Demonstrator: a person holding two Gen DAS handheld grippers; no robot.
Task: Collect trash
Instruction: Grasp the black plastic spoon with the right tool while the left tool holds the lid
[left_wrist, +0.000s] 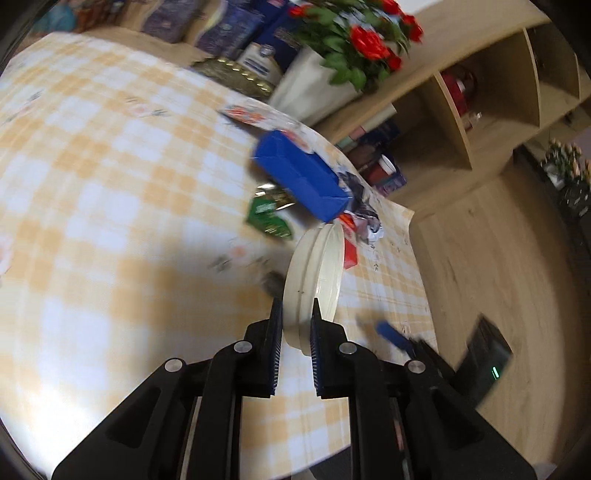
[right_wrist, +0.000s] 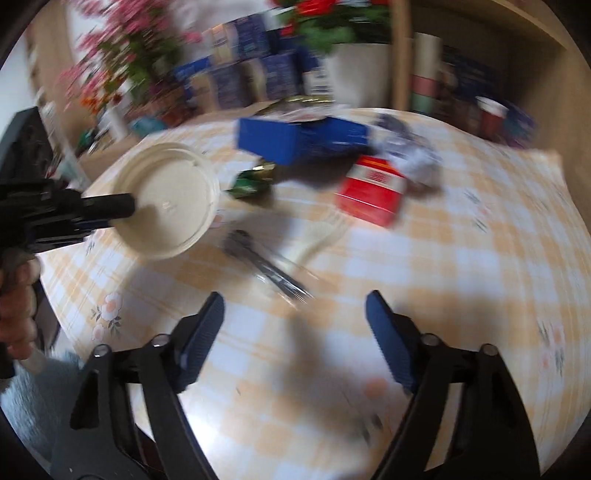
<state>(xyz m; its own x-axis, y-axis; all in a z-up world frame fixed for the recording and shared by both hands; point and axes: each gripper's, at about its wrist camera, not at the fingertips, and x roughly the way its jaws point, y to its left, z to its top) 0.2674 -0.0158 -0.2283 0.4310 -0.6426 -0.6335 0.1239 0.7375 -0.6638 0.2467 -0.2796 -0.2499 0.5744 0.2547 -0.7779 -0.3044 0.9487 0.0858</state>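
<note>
Left gripper (left_wrist: 297, 314) is clamped on the rim of a round cream plastic lid (left_wrist: 314, 280), held on edge above the yellow checked tablecloth (left_wrist: 110, 184). Right gripper (right_wrist: 295, 314) has its fingers wide apart over bare cloth. Ahead sit a blue cardboard box (right_wrist: 273, 142), red carton (right_wrist: 373, 190), green wrapper (right_wrist: 249, 182), crumpled paper (right_wrist: 413, 158) and blurry metal cutlery (right_wrist: 266, 266).

Both wrist views look down across the checked table (left_wrist: 110, 184), sharing the blurred, probably cream lid (right_wrist: 168, 199).
</note>
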